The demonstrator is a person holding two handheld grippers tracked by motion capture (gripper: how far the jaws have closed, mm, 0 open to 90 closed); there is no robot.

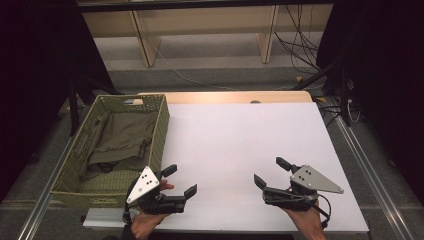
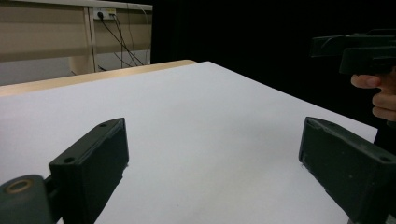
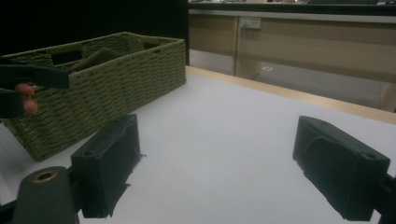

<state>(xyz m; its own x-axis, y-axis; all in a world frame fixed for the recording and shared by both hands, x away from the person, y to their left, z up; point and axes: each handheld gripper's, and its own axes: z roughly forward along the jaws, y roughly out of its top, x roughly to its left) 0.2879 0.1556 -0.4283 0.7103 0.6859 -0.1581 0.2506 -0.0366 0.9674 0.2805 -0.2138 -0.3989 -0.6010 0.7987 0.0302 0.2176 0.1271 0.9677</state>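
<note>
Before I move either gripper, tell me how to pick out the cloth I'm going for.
Start at the white table and look to its left edge, where a green woven basket sits. The olive cloth lies crumpled inside it: the one soft thing there, darker and smoother than the weave.

The left gripper [image 1: 179,180] is a black, blocky tool with two stubby black jaws and a grey three-cornered plate [image 1: 142,184] on top, dotted with small dark holes. The right gripper [image 1: 272,172] is built the same way, its own grey plate [image 1: 314,179] longer and more pointed, with a black cable [image 1: 325,210] looping from its rear. In the left gripper view the jaws are thick, matt black slabs with small round screw holes on their upper faces, and a round brass-coloured ring [image 2: 18,186] sits at the near corner. The right gripper view shows a matching ring [image 3: 45,176]. The hands [image 1: 146,223] are bare, with no sleeve to be seen.
</note>
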